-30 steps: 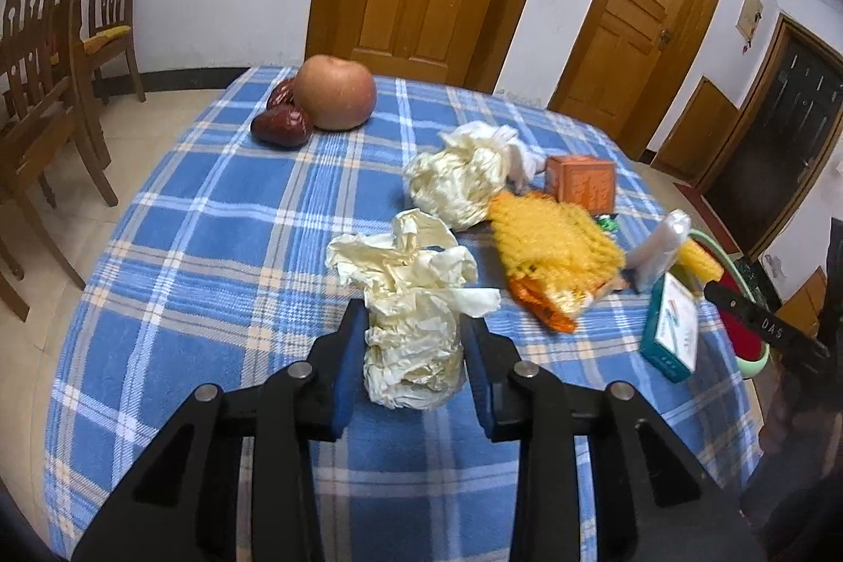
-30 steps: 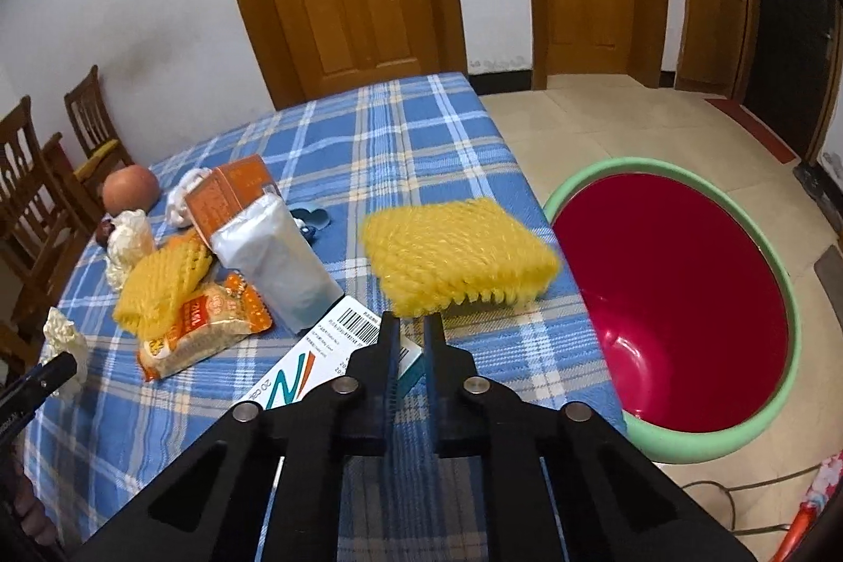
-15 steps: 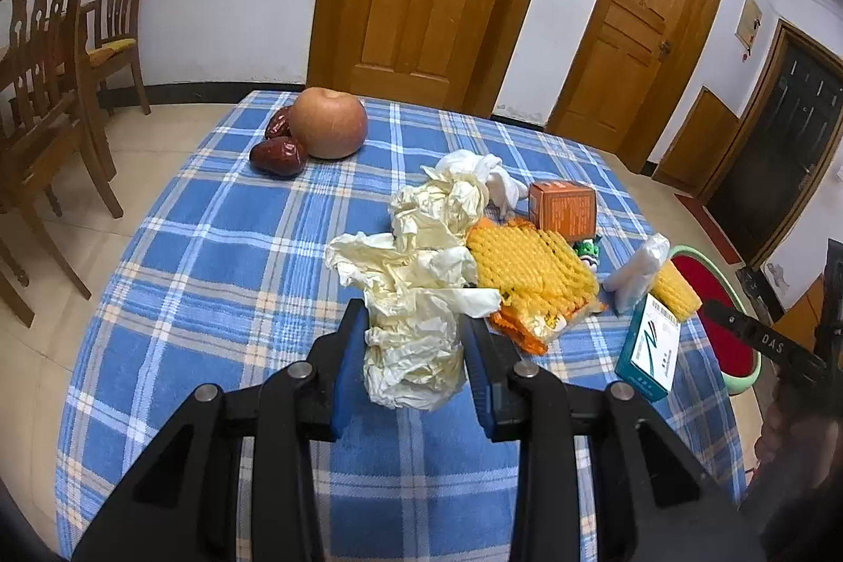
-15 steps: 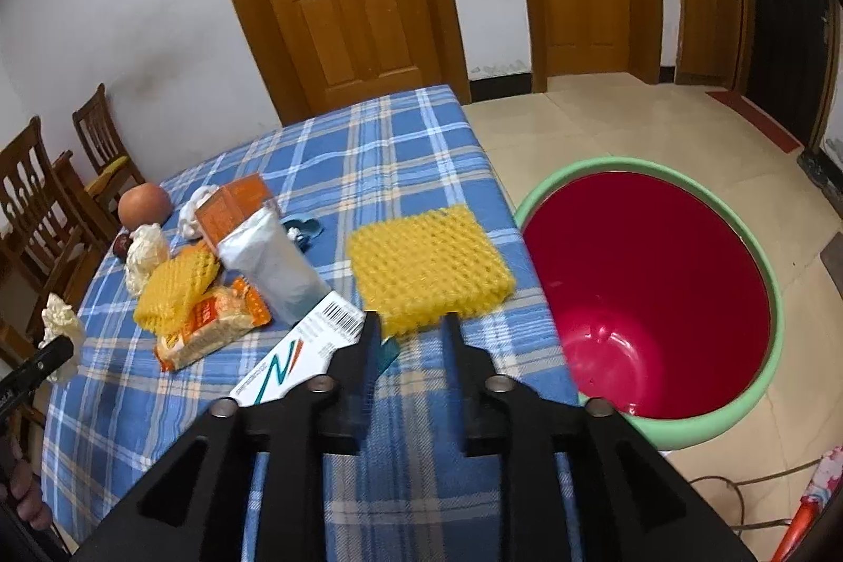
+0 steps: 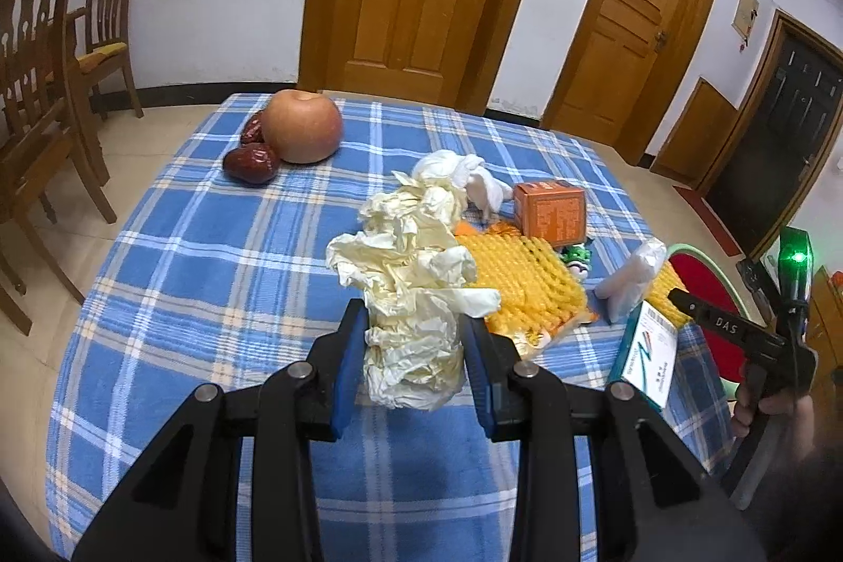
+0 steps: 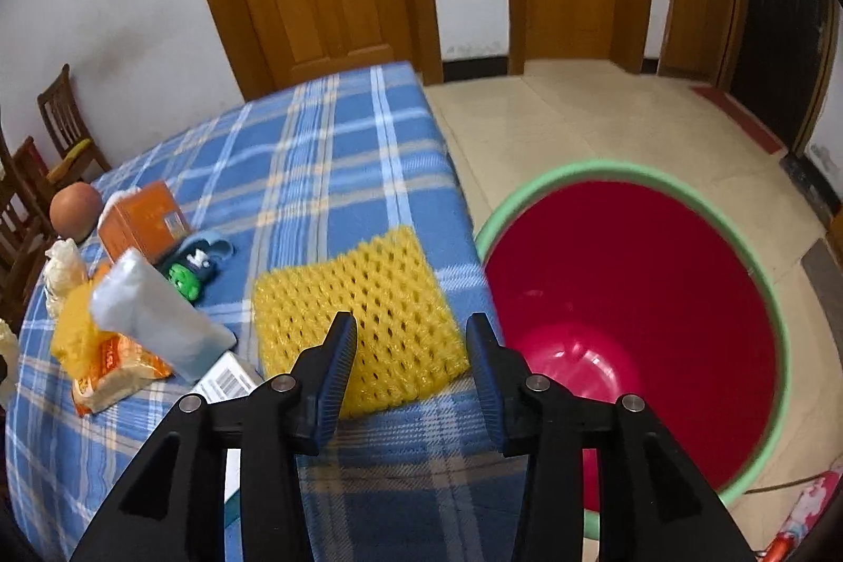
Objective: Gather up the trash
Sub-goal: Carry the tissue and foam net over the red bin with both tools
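Bin (image 6: 758,298) looks empty; left tool (image 5: 413,354) clamps crumpled paper (image 5: 411,325), right tool (image 6: 411,364) opening, unclamped, over foam net (image 6: 363,319) beside bin; worktop (image 5: 211,246) litter remains.

Crumpled cream paper wad (image 5: 413,346), upright, pinched between two blue pads above the plaid worktop (image 5: 211,256). Yellow foam fruit net (image 6: 363,319), flat at the worktop's edge, just beside the red bin with green rim (image 6: 621,169) standing on the floor. A second yellow net (image 5: 532,285) overlies an orange wrapper (image 6: 113,375).
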A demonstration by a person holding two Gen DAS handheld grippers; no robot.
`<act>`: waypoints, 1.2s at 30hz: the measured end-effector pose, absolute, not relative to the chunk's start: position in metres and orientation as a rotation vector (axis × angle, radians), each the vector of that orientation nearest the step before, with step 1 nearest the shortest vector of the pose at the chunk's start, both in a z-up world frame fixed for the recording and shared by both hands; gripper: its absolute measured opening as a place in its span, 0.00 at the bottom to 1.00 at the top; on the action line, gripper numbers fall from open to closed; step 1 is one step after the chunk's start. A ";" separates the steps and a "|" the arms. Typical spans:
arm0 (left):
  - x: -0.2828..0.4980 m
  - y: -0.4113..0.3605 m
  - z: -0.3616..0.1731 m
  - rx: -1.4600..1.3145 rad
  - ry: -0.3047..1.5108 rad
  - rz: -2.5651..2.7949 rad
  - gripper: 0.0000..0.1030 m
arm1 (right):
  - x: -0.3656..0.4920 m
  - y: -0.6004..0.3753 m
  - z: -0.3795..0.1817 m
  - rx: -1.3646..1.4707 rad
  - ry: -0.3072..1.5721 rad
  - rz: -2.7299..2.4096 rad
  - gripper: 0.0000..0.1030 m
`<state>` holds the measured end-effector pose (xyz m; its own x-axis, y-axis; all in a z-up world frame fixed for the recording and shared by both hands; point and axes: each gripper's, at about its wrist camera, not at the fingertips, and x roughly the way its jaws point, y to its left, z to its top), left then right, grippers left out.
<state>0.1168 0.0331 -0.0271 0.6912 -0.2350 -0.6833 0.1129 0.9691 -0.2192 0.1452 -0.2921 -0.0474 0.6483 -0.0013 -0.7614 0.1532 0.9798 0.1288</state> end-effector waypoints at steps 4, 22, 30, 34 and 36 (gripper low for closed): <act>0.115 0.022 -0.022 -0.152 0.777 -0.224 0.35 | 0.138 -0.293 -0.043 0.188 0.830 -0.083 0.12; 0.121 -0.079 0.010 -0.125 0.802 -0.473 0.35 | 0.072 -0.353 0.007 0.258 0.648 -0.182 0.10; 0.121 -0.154 0.012 -0.044 0.819 -0.574 0.35 | 0.050 -0.399 0.003 0.279 0.624 -0.278 0.10; 0.121 -0.190 0.008 -0.001 0.839 -0.629 0.35 | 0.042 -0.418 -0.003 0.294 0.620 -0.312 0.10; 0.122 -0.208 0.005 0.021 0.852 -0.659 0.35 | 0.040 -0.427 -0.006 0.305 0.621 -0.325 0.10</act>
